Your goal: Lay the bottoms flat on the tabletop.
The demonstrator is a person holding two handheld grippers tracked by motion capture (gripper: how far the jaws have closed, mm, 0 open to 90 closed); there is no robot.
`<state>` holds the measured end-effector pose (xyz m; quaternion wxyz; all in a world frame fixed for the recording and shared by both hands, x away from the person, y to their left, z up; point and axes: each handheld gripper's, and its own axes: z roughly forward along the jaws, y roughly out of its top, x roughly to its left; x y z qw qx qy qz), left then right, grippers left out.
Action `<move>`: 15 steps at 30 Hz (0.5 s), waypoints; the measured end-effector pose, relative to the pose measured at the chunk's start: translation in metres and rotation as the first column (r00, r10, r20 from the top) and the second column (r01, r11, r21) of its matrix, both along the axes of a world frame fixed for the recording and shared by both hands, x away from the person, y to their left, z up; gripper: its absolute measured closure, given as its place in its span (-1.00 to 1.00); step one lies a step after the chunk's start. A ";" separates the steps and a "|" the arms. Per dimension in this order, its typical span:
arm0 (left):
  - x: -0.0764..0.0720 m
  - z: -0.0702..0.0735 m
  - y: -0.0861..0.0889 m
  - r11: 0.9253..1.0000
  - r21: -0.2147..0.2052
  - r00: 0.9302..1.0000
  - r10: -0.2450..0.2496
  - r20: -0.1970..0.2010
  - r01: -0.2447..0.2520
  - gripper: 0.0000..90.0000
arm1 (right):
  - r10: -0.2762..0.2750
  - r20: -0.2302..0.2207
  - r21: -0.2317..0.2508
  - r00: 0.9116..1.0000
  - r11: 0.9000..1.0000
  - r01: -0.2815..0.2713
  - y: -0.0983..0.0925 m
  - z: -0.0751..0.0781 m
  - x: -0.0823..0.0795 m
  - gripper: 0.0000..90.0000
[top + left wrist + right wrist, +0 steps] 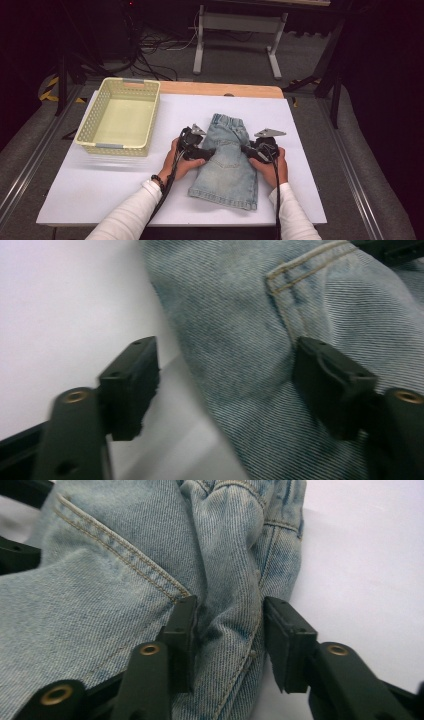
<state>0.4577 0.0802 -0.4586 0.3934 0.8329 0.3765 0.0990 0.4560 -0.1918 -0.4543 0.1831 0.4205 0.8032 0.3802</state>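
Note:
Light-blue denim shorts point(225, 165) lie folded lengthwise in the middle of the white table top, waistband at the far end. My left gripper point(212, 153) is at their left edge. In the left gripper view its jaws stand wide apart point(227, 375), one over the bare table and one resting on the denim point(300, 300) below a stitched pocket corner. My right gripper point(245, 150) is at the shorts' right edge. In the right gripper view point(227, 630) a raised fold of denim point(225, 580) fills the gap between its two jaws, next to the pocket seam.
A pale yellow plastic basket point(120, 146) with nothing in it stands at the table's far left. The white table top point(100, 195) has free room in front of the basket and to the right of the shorts. A person's white-sleeved forearms come in from the bottom.

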 end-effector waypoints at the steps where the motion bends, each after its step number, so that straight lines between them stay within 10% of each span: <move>1: 0.000 0.000 0.000 1.000 -0.003 1.000 -0.015 -0.003 0.015 -0.13 | 0.004 0.001 0.002 1.000 1.000 -0.004 0.001 0.000 0.000 0.41; 8: -0.001 0.001 -0.003 0.999 -0.017 0.999 -0.047 -0.010 0.047 0.84 | 0.015 0.013 -0.005 1.000 1.000 -0.015 0.006 0.001 0.000 0.61; 15: -0.007 0.012 0.003 1.000 0.003 0.998 -0.024 0.056 0.024 0.92 | 0.010 0.046 -0.008 0.999 1.000 -0.010 0.011 0.003 0.001 0.63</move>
